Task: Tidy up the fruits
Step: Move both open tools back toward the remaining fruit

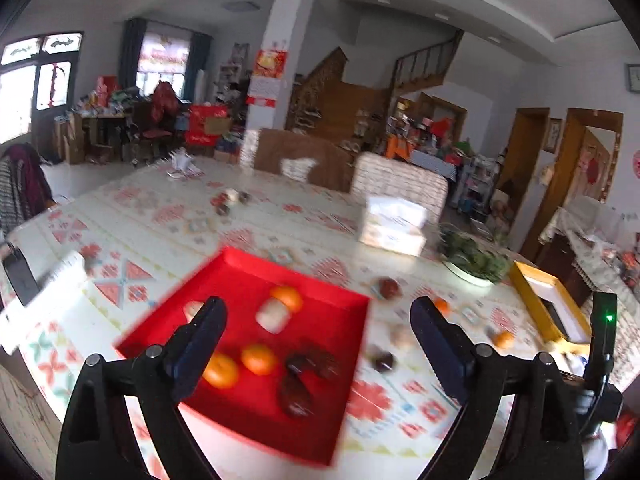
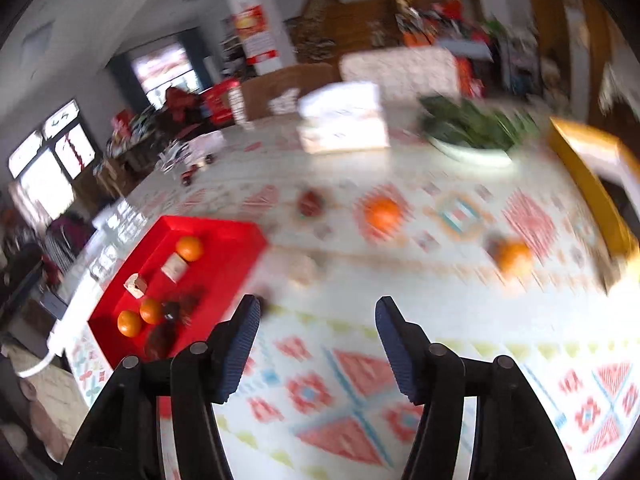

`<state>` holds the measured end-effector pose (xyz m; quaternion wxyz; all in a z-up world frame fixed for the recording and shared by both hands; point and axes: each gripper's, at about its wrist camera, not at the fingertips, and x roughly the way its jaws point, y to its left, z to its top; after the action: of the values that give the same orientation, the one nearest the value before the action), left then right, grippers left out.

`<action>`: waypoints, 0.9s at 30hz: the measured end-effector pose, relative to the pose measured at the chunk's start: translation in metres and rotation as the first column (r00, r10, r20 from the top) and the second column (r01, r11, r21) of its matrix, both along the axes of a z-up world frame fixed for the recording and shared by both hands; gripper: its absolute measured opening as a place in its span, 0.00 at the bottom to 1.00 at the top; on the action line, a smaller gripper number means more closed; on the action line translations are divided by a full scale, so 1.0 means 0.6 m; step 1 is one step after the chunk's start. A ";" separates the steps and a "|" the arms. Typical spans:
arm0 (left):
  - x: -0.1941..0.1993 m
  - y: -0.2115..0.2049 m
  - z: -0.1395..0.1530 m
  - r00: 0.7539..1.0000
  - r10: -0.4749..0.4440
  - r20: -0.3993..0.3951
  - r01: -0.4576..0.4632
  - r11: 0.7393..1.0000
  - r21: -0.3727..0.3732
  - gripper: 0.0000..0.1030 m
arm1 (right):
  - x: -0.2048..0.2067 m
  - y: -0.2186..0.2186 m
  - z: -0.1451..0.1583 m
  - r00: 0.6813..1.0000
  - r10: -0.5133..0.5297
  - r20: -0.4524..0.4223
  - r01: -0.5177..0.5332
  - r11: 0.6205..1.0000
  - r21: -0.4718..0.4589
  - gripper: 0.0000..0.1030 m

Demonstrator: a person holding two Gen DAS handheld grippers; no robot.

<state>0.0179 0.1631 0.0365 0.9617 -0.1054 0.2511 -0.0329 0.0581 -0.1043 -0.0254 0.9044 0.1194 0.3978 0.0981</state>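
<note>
A red tray (image 1: 320, 300) on the patterned tablecloth holds three oranges (image 1: 259, 358), pale pieces (image 1: 273, 316) and dark fruits (image 1: 296, 394). It also shows in the right wrist view (image 2: 232, 232) at the left. Loose on the cloth are two oranges (image 2: 383, 213) (image 2: 514, 258) and a dark red fruit (image 2: 311, 202). My left gripper (image 1: 318, 344) is open and empty above the tray's near right part. My right gripper (image 2: 318, 344) is open and empty above bare cloth, right of the tray. Both views are blurred.
A tissue box (image 1: 394, 224) and a bowl of greens (image 1: 472, 258) stand at the far side. A yellow-rimmed box (image 1: 550, 300) lies at the right edge. A white power strip (image 2: 80, 304) lies left of the tray. Chairs stand behind the table.
</note>
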 end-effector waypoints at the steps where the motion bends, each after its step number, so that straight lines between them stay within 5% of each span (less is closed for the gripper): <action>1: -0.004 -0.007 -0.001 1.000 -0.007 -0.007 0.007 1.000 -0.003 0.90 | -0.004 -0.021 -0.002 1.000 -0.014 -0.010 0.014 1.000 0.008 0.63; 7: -0.030 -0.056 -0.014 0.997 -0.067 -0.046 0.063 0.994 -0.087 0.90 | -0.093 -0.169 0.004 0.989 -0.145 -0.013 0.144 0.989 -0.036 0.63; 16: -0.040 -0.122 -0.038 0.984 -0.150 -0.101 0.141 0.986 -0.086 0.90 | -0.181 -0.335 0.018 0.943 -0.332 0.002 0.332 0.943 -0.009 0.63; 27: 0.004 -0.125 -0.083 0.968 -0.175 -0.181 0.155 0.980 -0.122 0.90 | -0.135 -0.327 -0.013 0.952 -0.303 -0.037 0.304 0.952 0.026 0.63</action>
<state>0.0202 0.0879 -0.0132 0.9201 -0.1380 0.3477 -0.1161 -0.0228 -0.3006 -0.0333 0.9001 0.1946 0.3880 -0.0377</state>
